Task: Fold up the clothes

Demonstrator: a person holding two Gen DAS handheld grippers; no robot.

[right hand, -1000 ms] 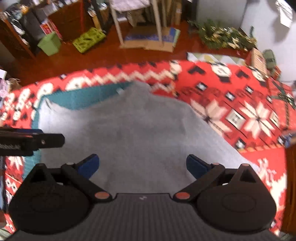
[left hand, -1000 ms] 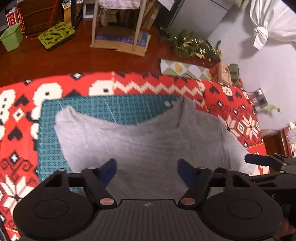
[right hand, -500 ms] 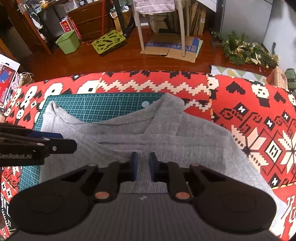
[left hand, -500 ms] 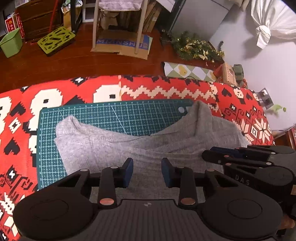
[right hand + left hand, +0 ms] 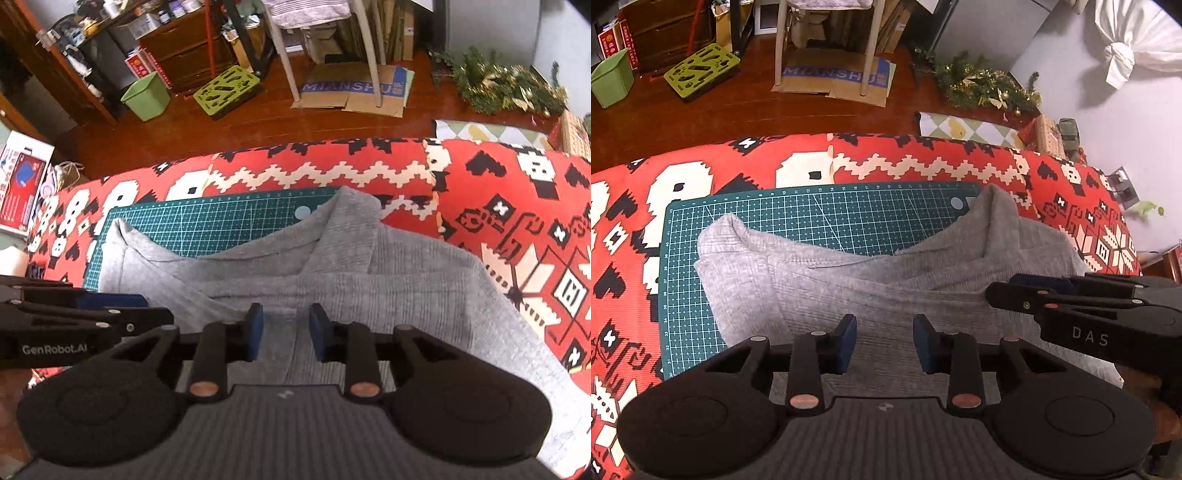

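Right now your left tool [image 5: 884, 343] hangs over the grey garment [image 5: 886, 280] with its blue pads apart and nothing between them. Your right tool [image 5: 286, 330] sits just beside it, its pads likewise parted above the cloth. Ahead of both tools the garment lies partly folded, its far left portion on the green cutting mat [image 5: 820, 214], the rest spilling rightward onto the red patterned cloth [image 5: 517, 206] covering the surface.

a ribbed grey knit garment [image 5: 894, 284] is laid on a matt green gridded mat [image 5: 827, 218], over patterned red cloth [image 5: 923, 162], near glossy wood floor [image 5: 738, 114].
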